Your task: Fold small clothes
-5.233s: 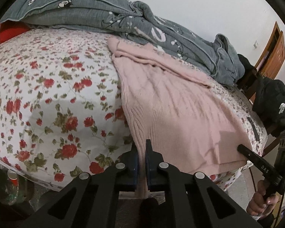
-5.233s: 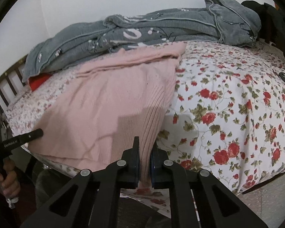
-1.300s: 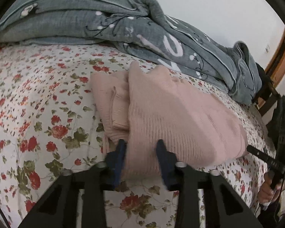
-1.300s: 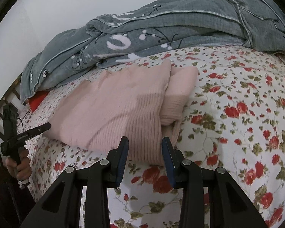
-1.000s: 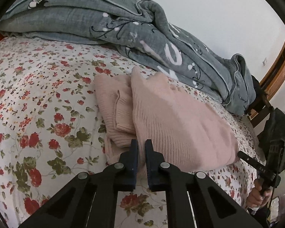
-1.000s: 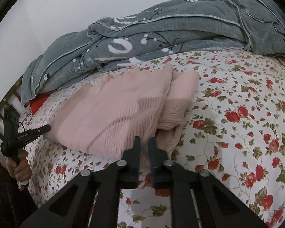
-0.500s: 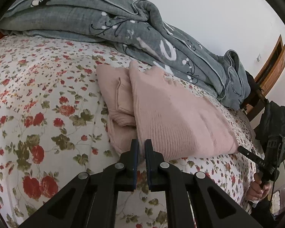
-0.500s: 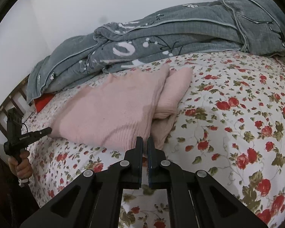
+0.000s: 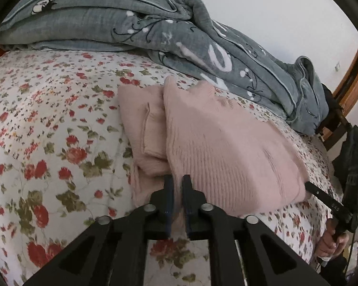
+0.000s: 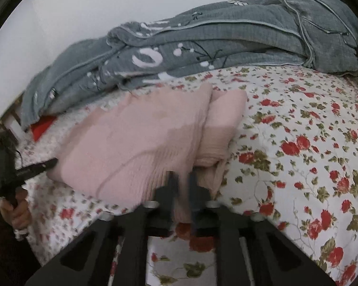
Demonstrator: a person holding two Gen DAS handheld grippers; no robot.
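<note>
A pink knit sweater [image 9: 226,147] lies folded in half on the flowered bedsheet [image 9: 47,119], with a folded sleeve along its left side. My left gripper [image 9: 176,186] is shut on the sweater's near left corner, pink fabric pinched between the pads. In the right wrist view the sweater [image 10: 136,138] spreads to the left, and my right gripper [image 10: 181,181] is shut on its near right corner. Each view shows the other gripper at the opposite corner: the right gripper [image 9: 322,196] in a hand [image 9: 331,240], the left gripper [image 10: 35,168] in a hand [image 10: 16,212].
A bunched grey quilt [image 9: 155,35] [image 10: 226,35] lies along the wall behind the sweater. Something red [image 10: 41,125] peeks from under it. Wooden furniture [image 9: 353,78] and a dark bag [image 9: 355,155] stand past the bed's right end. The flowered sheet [image 10: 298,143] stretches away on the right.
The sweater, long and hanging over the bed's edge earlier, now lies folded on the bed. Both grippers, open around its near edge, shut on it. The right wrist view is now blurred.
</note>
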